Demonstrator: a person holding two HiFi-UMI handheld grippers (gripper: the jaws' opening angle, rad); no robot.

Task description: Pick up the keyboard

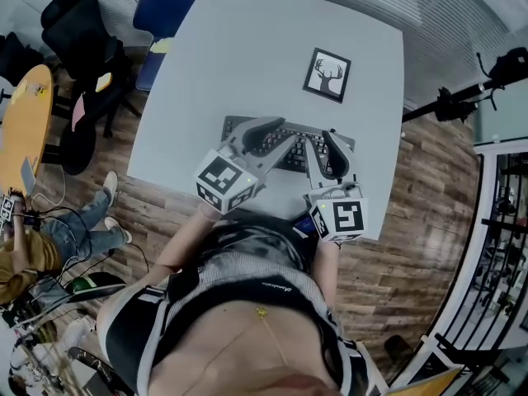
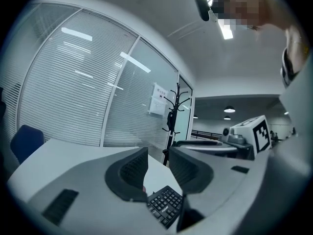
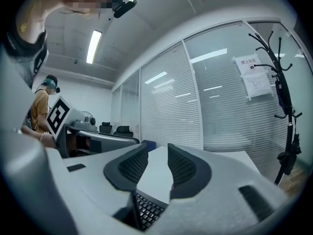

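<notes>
A dark keyboard (image 1: 290,162) lies flat on the white table (image 1: 247,56), close to its near edge. Both grippers reach level over it from the near side. My left gripper (image 1: 285,134) sits over the keyboard's left half and my right gripper (image 1: 328,143) over its right half. In the left gripper view the jaws (image 2: 158,168) stand almost together with nothing between the pads; the keyboard's keys (image 2: 165,207) show just beneath them. The right gripper (image 3: 157,168) looks the same in its own view, with the keyboard (image 3: 146,209) under its jaws. The keyboard's middle is hidden by the fingers.
A framed deer picture (image 1: 327,74) lies on the table beyond the keyboard. A blue chair (image 1: 165,11) and a black chair (image 1: 78,31) stand at the far left. A person sits at the left (image 1: 33,246). A black stand (image 1: 462,97) reaches in at the right.
</notes>
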